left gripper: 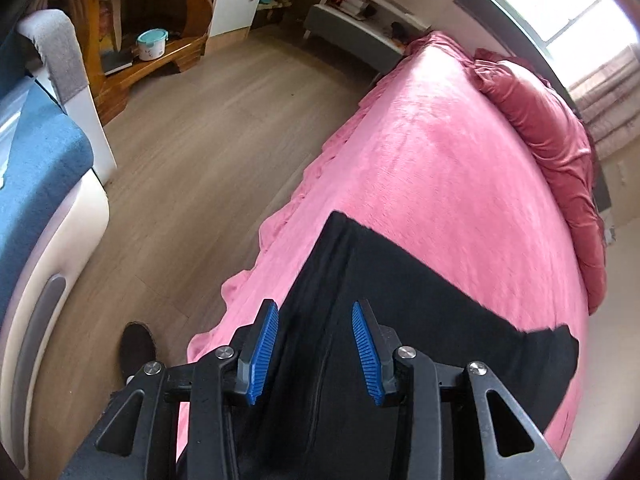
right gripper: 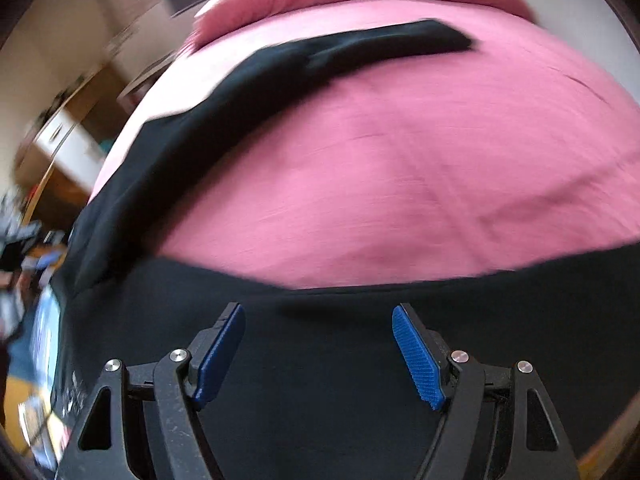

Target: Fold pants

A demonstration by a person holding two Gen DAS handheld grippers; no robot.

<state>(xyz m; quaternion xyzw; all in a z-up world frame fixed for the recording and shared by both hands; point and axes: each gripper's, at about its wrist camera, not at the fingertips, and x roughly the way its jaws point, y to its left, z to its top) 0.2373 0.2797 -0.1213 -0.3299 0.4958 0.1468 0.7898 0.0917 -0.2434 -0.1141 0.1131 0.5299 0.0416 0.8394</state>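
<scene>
Black pants (left gripper: 400, 300) lie spread on a bed covered with a pink blanket (left gripper: 460, 160), near the bed's foot edge beside the wooden floor (left gripper: 192, 152). The cloth is plain, dark and matte, with a long lengthwise crease running from its upper corner down between the gripper fingers. In the left wrist view the fabric forms a broad wedge whose far edges are straight and whose right corner ends in a squared flap. In the right wrist view, blurred by motion, one part of the pants (right gripper: 320, 360) fills the foreground, while a narrower strip curves away up the left side and tapers to a flat end far across the blanket (right gripper: 400, 180).

The left gripper (left gripper: 316, 346) hangs over the pants with its blue pads (left gripper: 262, 350) partly apart and nothing pinched between them. The right gripper (right gripper: 320, 354) stands with its jaws spread wide above the black cloth, likewise gripping nothing.

A dark red pillow or quilt (left gripper: 560, 148) lies along the far side of the bed. A wooden shelf unit (left gripper: 160, 40) stands against the far wall.
</scene>
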